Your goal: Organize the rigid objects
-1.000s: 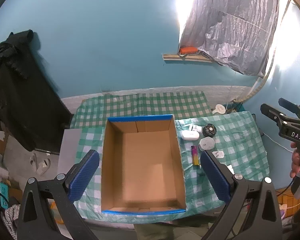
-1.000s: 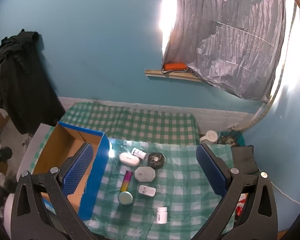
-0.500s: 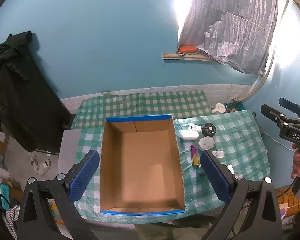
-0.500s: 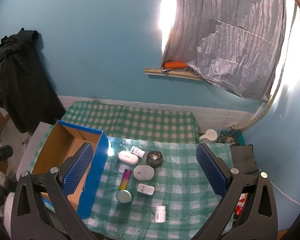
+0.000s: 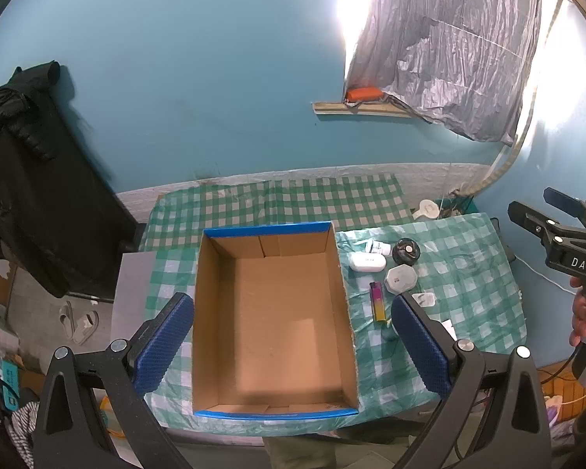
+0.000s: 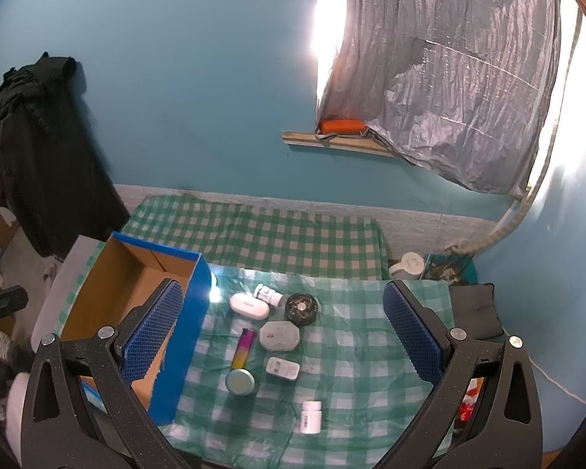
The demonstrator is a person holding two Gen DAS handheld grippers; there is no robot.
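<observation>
Both tongs gape wide — cardboard box bare inside.

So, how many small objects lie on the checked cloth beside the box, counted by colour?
White or pale grey: 5 (oval case, small bottle, octagonal box, flat adapter, pill bottle)
Black: 1 (round tin)
Teal: 1 (round jar)
Multicoloured: 1 (lighter)
Total: 8

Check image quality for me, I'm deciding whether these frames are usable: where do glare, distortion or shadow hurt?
Left wrist view: the window beside the grey plastic sheet blows out white; fisheye bends the walls; the open cardboard box is evenly lit, its near floor shadowed. Right wrist view: same window glare, plus a bright glint on the green checked tablecloth beside the box's blue rim; the small items stay sharp.
</observation>
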